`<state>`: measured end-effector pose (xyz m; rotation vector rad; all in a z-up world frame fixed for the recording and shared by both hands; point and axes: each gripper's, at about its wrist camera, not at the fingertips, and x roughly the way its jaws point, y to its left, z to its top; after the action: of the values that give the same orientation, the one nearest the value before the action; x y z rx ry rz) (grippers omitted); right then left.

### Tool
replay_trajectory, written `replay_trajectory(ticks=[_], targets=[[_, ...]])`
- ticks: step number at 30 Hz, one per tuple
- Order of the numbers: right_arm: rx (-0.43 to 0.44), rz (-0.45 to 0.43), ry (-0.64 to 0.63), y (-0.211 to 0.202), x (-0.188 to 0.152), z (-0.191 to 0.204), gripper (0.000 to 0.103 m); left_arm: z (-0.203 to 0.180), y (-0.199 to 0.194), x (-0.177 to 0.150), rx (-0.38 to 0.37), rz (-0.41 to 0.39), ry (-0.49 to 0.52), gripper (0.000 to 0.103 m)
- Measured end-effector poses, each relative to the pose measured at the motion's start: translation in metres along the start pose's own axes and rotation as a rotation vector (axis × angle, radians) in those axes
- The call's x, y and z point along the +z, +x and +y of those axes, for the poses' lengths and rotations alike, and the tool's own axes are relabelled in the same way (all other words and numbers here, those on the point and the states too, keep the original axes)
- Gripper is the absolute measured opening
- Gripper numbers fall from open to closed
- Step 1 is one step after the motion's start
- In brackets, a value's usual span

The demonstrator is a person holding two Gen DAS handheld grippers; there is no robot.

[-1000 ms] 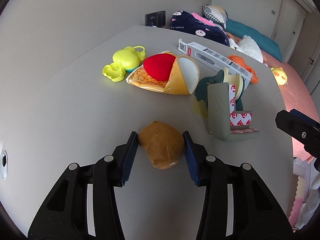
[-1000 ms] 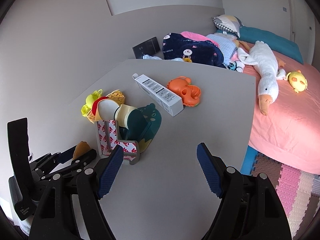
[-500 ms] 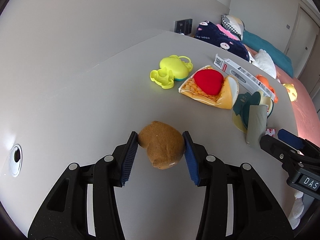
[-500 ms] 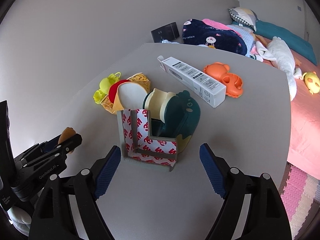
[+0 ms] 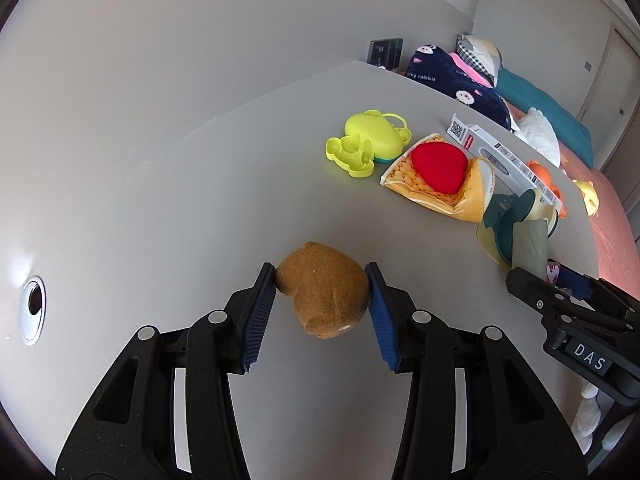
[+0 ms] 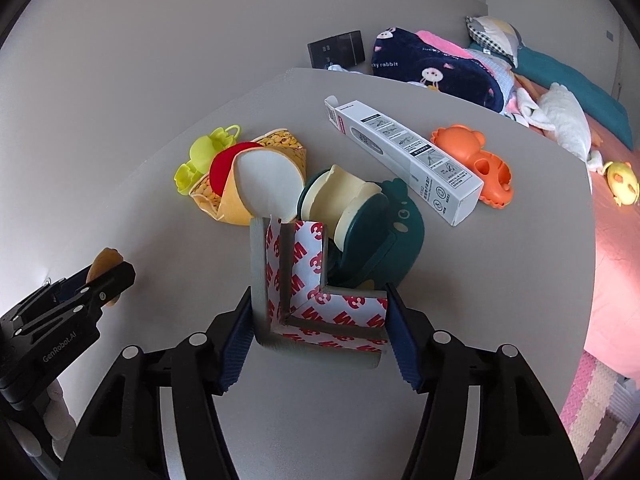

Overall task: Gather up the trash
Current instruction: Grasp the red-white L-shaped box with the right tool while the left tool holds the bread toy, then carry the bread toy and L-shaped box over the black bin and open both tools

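A: Left gripper point(image 5: 322, 300)?

B: Clamped on brown plush point(image 5: 324, 298), pads pressing both flanks, lifted over grey table point(image 5: 160, 184). Probably carried off as trash.

A: Right gripper point(image 6: 320, 316)?

B: Just been closing; pads now at both ends of L-shaped foam guard point(image 6: 296, 292), seemingly touching, grip likely not yet firm. Guard at table's near edge, upright against green holder point(image 6: 380, 240) at 1 o'clock.

A: Farther out?

B: White box point(image 6: 404, 156) at 12, orange toy point(image 6: 476, 164) at 1, paper cone point(image 6: 248, 180) at 11.
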<state>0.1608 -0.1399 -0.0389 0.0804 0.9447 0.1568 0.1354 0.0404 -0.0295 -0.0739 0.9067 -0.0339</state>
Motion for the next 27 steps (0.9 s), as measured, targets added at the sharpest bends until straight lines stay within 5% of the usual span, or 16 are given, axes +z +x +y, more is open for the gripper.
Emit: replay_trajectory(ticks=[27], targets=[[-0.007,-0.106,0.105,-0.084,-0.019,-0.056,0.06,-0.04,-0.04,-0.02,-0.011,-0.025,0.064,0.045]])
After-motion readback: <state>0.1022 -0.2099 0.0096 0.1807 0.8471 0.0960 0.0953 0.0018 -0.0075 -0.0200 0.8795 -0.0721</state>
